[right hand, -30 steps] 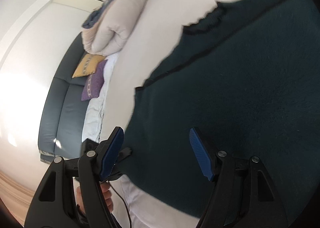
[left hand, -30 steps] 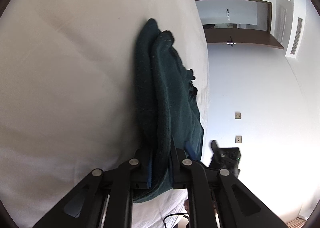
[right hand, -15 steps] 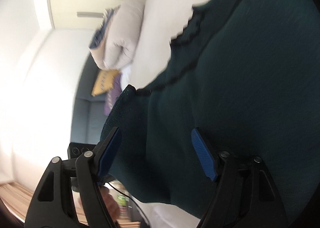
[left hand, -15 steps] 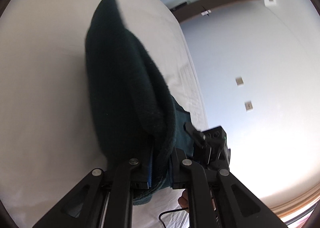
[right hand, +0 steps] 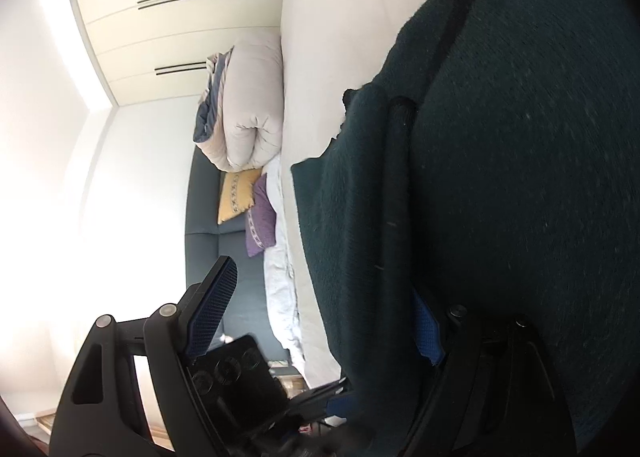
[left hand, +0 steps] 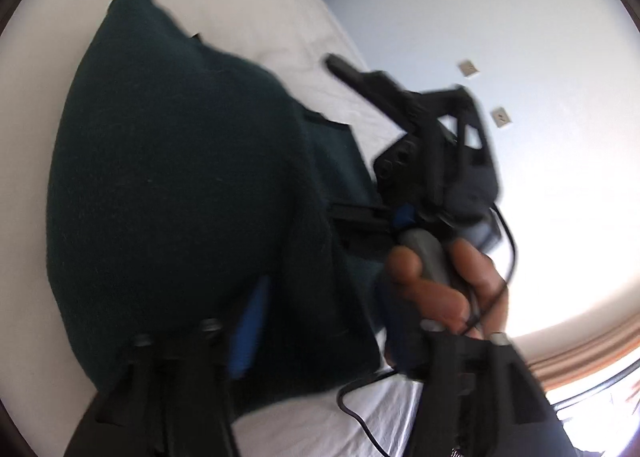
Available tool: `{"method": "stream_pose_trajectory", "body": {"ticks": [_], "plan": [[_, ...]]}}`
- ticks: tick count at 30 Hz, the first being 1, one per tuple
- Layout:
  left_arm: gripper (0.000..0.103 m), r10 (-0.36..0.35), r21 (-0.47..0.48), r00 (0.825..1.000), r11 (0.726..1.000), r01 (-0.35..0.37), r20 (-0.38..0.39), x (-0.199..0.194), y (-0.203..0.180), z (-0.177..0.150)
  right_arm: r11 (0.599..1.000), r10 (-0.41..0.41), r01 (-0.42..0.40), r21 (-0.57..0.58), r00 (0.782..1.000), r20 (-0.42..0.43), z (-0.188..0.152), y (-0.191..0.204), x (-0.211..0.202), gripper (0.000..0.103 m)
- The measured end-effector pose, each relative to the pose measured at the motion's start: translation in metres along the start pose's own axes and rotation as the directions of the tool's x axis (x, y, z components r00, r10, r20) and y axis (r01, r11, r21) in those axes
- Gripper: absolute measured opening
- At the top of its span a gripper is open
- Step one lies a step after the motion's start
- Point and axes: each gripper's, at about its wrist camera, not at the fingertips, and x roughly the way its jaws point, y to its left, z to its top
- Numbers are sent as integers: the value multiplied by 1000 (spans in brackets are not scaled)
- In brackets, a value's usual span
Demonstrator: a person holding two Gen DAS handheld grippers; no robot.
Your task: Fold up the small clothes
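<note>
**Dark green garment bunched on the bed, both claws opening**

The garment (left hand: 172, 185) lies heaped on the white bed (left hand: 248, 5), a dark green knit folded over itself into a thick bundle.

From the left wrist view the picture is blurred. The left gripper (left hand: 320, 341) is low in the frame with its jaws opening; a blue pad (left hand: 250, 333) shows against the cloth, which sits between the fingers and drapes over the left one, though whether the pads press on it I cannot tell. Only this view shows the person's hand (left hand: 444, 285) wrapped round the grey handle of the right gripper (left hand: 404, 137), just right of the garment, with a black cable (left hand: 360, 413) trailing over the sheet and a pale wall (left hand: 500, 37) behind.

The right wrist view is sharper. Here the right gripper's jaws are opening and stand wide: its left finger (right hand: 212, 297) is clear of the cloth, while the right one (right hand: 428, 333) sits against the garment's edge, half covered. This view alone shows the folded duvet (right hand: 248, 105), a yellow cushion (right hand: 238, 195), a purple cushion (right hand: 262, 223), a grey sofa (right hand: 204, 225) and cream wardrobes (right hand: 180, 29) beyond the bed.
</note>
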Motion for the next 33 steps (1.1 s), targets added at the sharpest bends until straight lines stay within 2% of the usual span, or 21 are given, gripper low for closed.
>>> {"method": "stream_pose_trajectory", "body": {"ticks": [4,6,8,9,11,13,16,18,22,29,33], "plan": [[73,16,62,998,998,-20,60,-31,-1,-10,995,-87,86,-55,996,-21,3,10,7,77],[73,36,42,996,998,-39,80,-42,10,-12,983,-154,149,-104,987,-42,3,17,12,76],[73,26,1,995,1000,-26,91,-52,30,-18,970,-208,198,-140,977,-55,3,22,15,76],[73,26,-20,995,1000,-24,98,-55,38,-19,959,-244,232,-160,968,-59,4,26,19,72],[73,12,-45,994,999,-7,109,-61,49,-24,939,-300,283,-198,952,-62,3,31,23,59],[73,16,-45,993,999,-10,116,-63,57,-28,900,-384,359,-245,922,-58,-1,35,29,27],[73,12,-41,994,999,-8,113,-63,52,-32,852,-453,426,-306,892,-19,-9,40,31,17],[73,10,-44,993,999,-5,115,-61,48,-34,829,-473,450,-333,881,14,-11,47,28,15],[73,-5,-62,994,998,12,110,-54,47,-32,800,-481,469,-374,874,69,-19,53,6,13],[73,9,-61,997,998,-4,78,-45,40,-29,797,-462,483,-364,874,150,-12,60,-60,13],[73,-1,-52,998,999,4,65,-43,37,-36,789,-479,510,-343,860,176,-2,55,-93,13]]}}
